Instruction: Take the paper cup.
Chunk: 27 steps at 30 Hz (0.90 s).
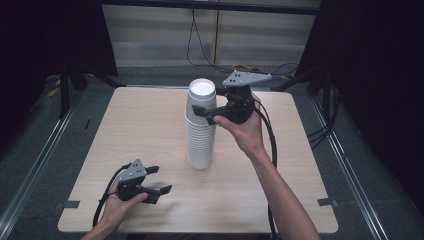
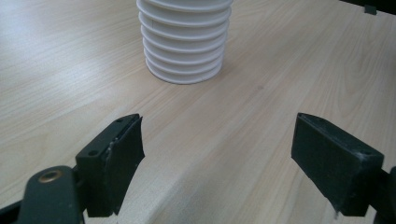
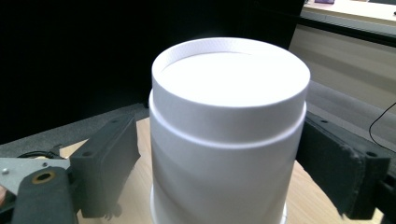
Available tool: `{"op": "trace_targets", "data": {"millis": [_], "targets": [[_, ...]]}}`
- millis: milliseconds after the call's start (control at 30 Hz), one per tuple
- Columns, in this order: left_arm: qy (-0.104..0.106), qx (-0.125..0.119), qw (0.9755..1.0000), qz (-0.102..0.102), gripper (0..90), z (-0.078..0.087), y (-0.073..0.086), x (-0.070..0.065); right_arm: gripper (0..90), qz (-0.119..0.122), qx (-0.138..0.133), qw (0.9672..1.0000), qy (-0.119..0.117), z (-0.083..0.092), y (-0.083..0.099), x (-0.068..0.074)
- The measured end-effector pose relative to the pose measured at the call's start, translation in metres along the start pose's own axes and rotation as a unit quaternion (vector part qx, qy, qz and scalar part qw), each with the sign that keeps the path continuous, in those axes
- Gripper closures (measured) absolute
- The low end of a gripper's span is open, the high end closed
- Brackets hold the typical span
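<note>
A tall stack of upturned white paper cups [image 1: 200, 142] stands mid-table; its lowest rims [image 2: 184, 46] show in the left gripper view. My right gripper [image 1: 207, 100] is up at the top of the stack, one black jaw on each side of the top cup [image 3: 229, 121]. In the right gripper view [image 3: 217, 158] a small gap shows between the left-hand pad [image 3: 114, 158] and the cup wall. The jaws are open. My left gripper [image 1: 160, 180] rests low near the table's front left, open and with nothing between its jaws [image 2: 217, 149], aimed toward the stack's foot.
The light wooden table [image 1: 280, 200] has bare wood on all sides of the stack. Cables [image 1: 270, 145] trail from both grippers. Dark curtains and floor rails flank the table, and more cables lie on the floor behind it.
</note>
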<state>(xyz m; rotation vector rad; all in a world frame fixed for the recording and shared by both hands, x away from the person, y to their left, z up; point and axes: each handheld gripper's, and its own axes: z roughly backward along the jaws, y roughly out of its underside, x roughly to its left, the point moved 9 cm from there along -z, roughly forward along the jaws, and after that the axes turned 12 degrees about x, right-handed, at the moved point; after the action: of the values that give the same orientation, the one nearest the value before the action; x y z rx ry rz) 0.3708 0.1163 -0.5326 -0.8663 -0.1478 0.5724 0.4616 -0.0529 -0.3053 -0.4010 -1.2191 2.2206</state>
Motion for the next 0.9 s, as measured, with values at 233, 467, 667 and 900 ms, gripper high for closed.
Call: {"op": "trace_targets", "data": {"millis": [233,467,667,900], "targets": [[0.001,0.001,1.0000,-0.001,16.7,0.000,0.000,0.000,13.5,-0.008,0.024,0.9996,-0.016,-0.012,0.002,-0.003],[0.001,0.000,1.0000,-0.001,16.7,0.000,0.000,-0.001,13.8,-0.003,0.030,0.9995,-0.012,-0.012,-0.002,-0.004],[0.001,0.003,1.0000,-0.004,16.7,0.000,0.000,-0.001,15.1,-0.002,0.027,0.9996,-0.009,-0.010,-0.005,-0.005],[0.003,0.003,1.0000,-0.006,16.7,0.000,0.000,-0.001,15.1,0.001,0.032,0.9994,-0.013,-0.015,-0.009,-0.003]]}}
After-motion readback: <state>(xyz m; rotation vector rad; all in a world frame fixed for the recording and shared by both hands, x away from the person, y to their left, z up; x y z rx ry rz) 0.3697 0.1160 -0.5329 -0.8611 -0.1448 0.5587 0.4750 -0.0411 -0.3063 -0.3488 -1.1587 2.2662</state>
